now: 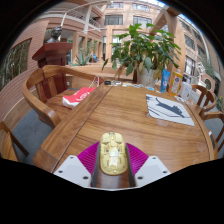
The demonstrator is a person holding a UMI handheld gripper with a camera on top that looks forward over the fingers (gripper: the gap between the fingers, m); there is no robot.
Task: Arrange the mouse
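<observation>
We see our claw point(113, 160) clenched on a yellowish mouse point(113, 153), both pink pads point(88, 155) pressing its sides. Beyond lies the wooden surface point(110, 115), with a potted plant point(147, 48) at its far end.

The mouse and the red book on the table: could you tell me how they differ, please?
The mouse is pale yellow and rounded; the red book is flat and rectangular. The mouse sits between the fingers of the gripper, pink pads at either side; the book lies well beyond them, near a chair. Both rest on the wooden table.

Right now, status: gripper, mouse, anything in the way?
Gripper shut on pale yellow mouse, held above round wooden table. Red-and-white book and paper mat lie beyond, off to the sides.
</observation>
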